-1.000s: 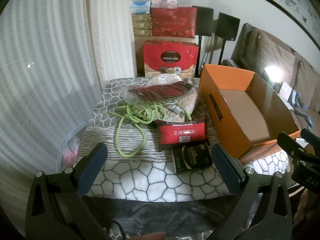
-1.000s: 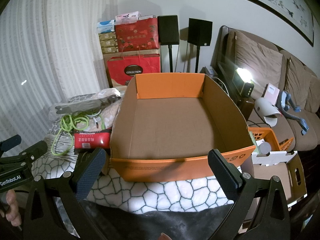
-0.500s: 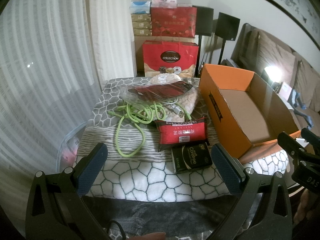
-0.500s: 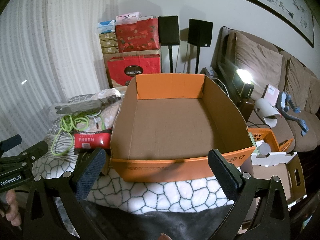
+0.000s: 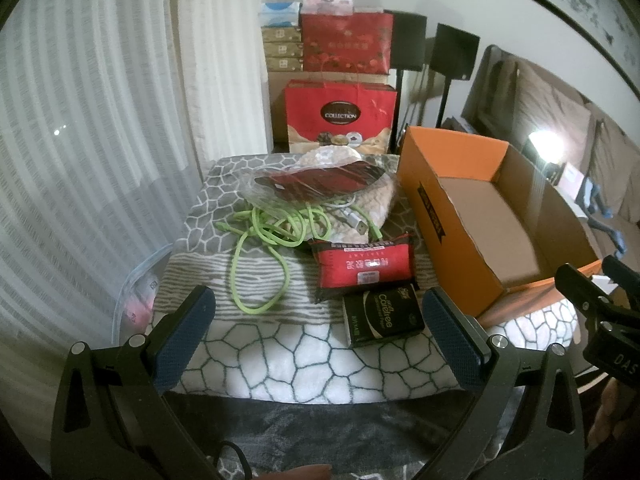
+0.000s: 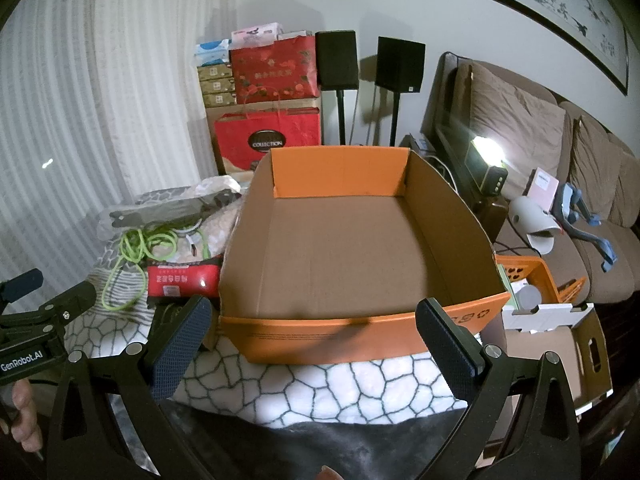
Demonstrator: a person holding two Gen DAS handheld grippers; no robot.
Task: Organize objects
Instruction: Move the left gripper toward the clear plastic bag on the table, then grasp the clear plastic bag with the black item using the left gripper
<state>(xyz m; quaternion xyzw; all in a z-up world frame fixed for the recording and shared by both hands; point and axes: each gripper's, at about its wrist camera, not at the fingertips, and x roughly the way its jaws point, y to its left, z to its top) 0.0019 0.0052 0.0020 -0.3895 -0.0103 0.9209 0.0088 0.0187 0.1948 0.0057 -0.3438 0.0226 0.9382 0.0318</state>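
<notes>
An empty orange cardboard box (image 5: pixel 460 216) (image 6: pixel 360 332) stands on the right of the patterned blanket (image 5: pixel 288 360). Left of it lie a black packet (image 5: pixel 382 314), a red packet (image 5: pixel 364 266) (image 6: pixel 182 278), a green cable (image 5: pixel 260 240) (image 6: pixel 136 252), and a clear bag with a red item (image 5: pixel 316 180) on a beige pouch (image 5: pixel 372 204). My left gripper (image 5: pixel 318 340) is open and empty, near the front edge before the black packet. My right gripper (image 6: pixel 314 344) is open and empty before the box's front wall.
Red gift bags and stacked boxes (image 5: pixel 340 112) stand behind the table, with two speakers (image 6: pixel 400 62) on stands. A curtain (image 5: pixel 80 140) hangs on the left. A sofa (image 6: pixel 560 184) and an orange crate (image 6: pixel 532 276) are on the right. A zip bag (image 5: pixel 138 300) hangs off the left edge.
</notes>
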